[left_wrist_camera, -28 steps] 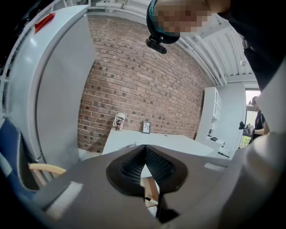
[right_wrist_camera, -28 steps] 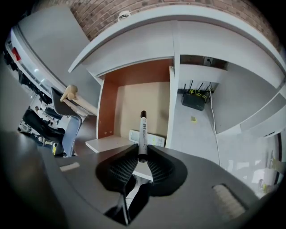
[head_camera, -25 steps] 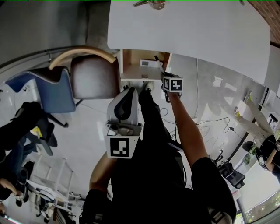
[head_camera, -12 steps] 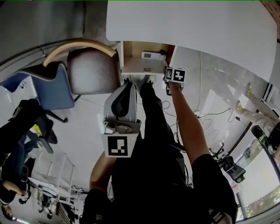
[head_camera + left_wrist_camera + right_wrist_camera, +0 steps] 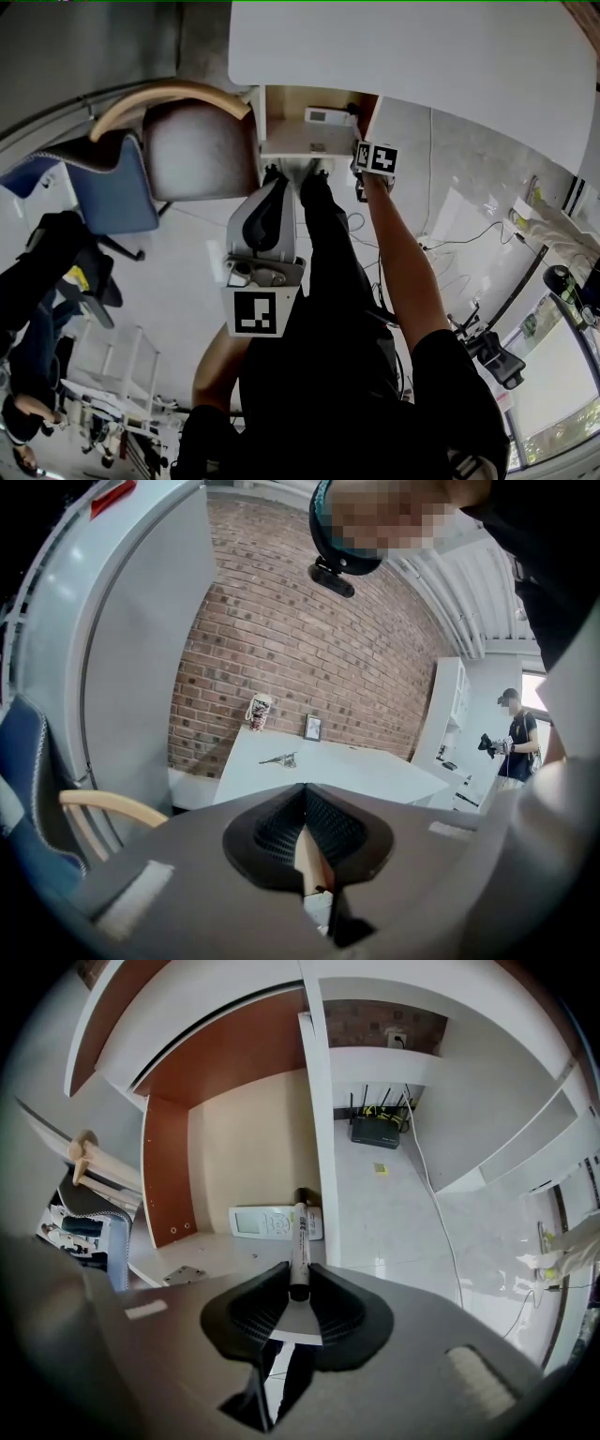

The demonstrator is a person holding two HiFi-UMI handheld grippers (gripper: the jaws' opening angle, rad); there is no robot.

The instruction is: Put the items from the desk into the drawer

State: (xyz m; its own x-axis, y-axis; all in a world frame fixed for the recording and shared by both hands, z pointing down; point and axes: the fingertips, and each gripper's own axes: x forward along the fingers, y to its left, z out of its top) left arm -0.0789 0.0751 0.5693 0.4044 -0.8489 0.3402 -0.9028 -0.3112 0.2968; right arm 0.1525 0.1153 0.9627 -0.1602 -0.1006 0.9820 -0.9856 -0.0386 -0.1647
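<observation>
Under the white desk (image 5: pixel 403 56) the drawer (image 5: pixel 281 127) stands pulled out, wooden inside, with a white remote (image 5: pixel 324 116) lying in it. My right gripper (image 5: pixel 361 150) hangs over the drawer's right side and points steeply down. In the right gripper view it (image 5: pixel 300 1283) is shut on a black marker (image 5: pixel 300 1237), whose tip reaches over the remote (image 5: pixel 270 1222) near the drawer's (image 5: pixel 244 1166) right wall. My left gripper (image 5: pixel 274 187) is held lower, in front of the drawer. Its jaws (image 5: pixel 305 803) meet with nothing between them.
A chair (image 5: pixel 197 155) with a curved wooden back stands left of the drawer, beside a blue chair (image 5: pixel 122 187). Keys (image 5: pixel 279 758), a cup (image 5: pixel 259 711) and a small frame (image 5: pixel 312 727) sit on the desk. A router (image 5: pixel 379 1129) and cables lie on the floor.
Both grippers have sunk a little. The right one, still gripping the marker, now sits closer over the drawer's right side. The remote has not moved.
</observation>
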